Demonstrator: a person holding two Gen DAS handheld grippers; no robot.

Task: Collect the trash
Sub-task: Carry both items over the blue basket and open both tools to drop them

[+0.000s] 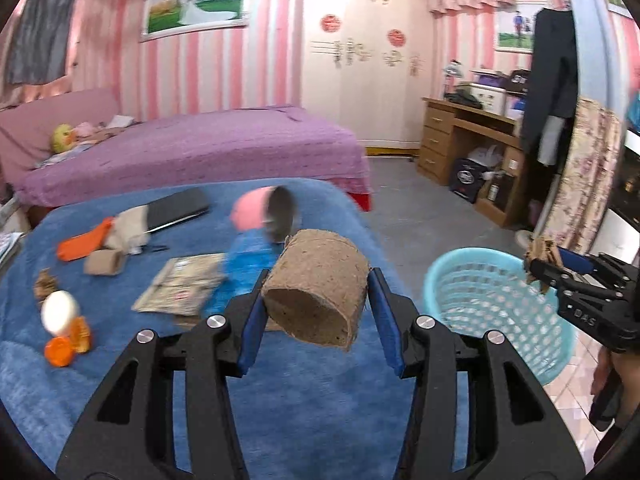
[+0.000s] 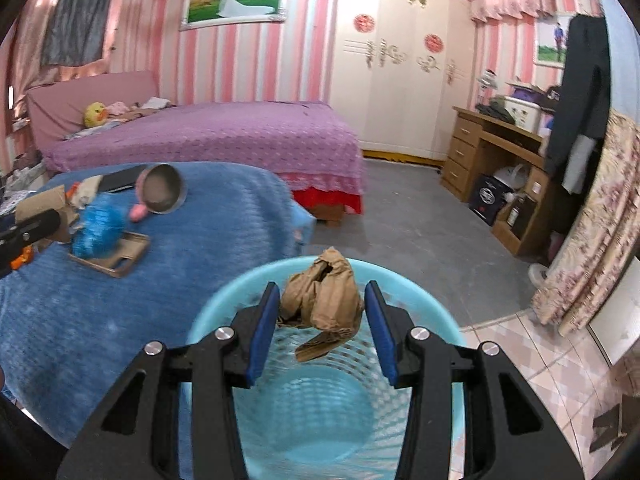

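Two pieces of trash are in your grip. Your left hand-held gripper (image 1: 316, 284) is clamped on a squat, fibrous brown cardboard-like roll (image 1: 316, 286), its blue pads pressing both curved sides, held above the fuzzy blue blanket-covered bench (image 1: 312, 392). Your right hand-held gripper (image 2: 320, 312) is clamped on a crumpled wad of brown paper (image 2: 322, 300), creased and soft-edged, held directly over the open mouth of the round light-blue plastic lattice basket (image 2: 224, 312). That basket stands on the floor just beside the bench's rounded right edge. On the blanket behind lie a glossy flat magazine (image 1: 180, 284), a crinkled blue plastic bag (image 1: 244, 268) and a shiny metal bowl (image 2: 162, 194). Open grey floor stretches beyond the basket toward the purple quilted bed (image 2: 224, 140).
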